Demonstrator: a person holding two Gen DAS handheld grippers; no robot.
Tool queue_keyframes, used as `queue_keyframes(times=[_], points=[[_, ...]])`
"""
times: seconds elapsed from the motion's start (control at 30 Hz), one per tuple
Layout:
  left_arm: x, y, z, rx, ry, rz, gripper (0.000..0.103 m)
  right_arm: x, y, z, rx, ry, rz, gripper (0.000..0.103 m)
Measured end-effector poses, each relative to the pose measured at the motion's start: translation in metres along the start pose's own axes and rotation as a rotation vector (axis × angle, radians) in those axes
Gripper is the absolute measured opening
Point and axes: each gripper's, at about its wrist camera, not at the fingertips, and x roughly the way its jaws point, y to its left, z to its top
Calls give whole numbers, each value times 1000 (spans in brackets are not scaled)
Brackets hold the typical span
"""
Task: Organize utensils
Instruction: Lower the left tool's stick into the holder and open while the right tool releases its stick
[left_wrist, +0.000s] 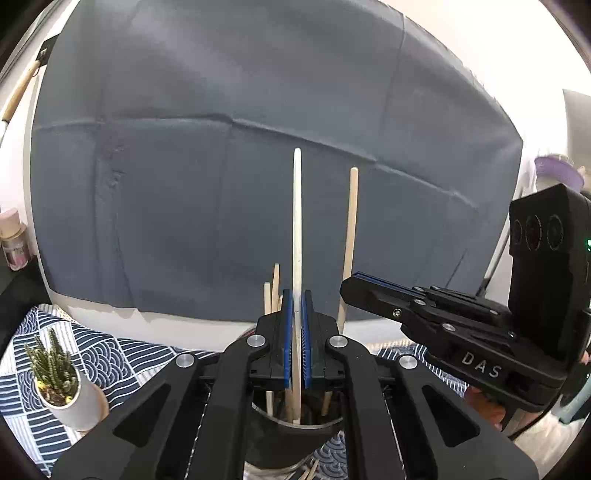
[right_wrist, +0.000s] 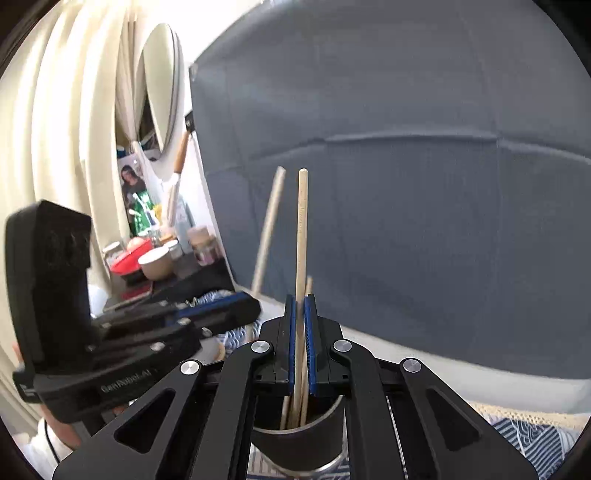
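Each hand-held gripper, left (left_wrist: 295, 332) and right (right_wrist: 301, 339), is clamping one upright stick (long axis vertical) whose lower end is sitting inside the cup (right_wrist: 299, 443) directly below.

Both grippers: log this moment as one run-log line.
left gripper: shut on white utensil | right gripper: shut on wooden chopstick | both over dark holder cup

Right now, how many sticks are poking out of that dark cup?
5 that I can make out. The left gripper clamps a pale one, the right gripper clamps a wooden one, three shorter tips stand loose in the cup. More may be hidden.
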Motion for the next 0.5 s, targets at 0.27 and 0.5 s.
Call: queue_keyframes(times=[0.27,0.5], points=[[-7,2,-12,31,61,-17,5,-5,1,-15,0,42,-34,5],[-12,8,-18,22,115,-3,5,-8,-3,-18,18,91,-75,6]])
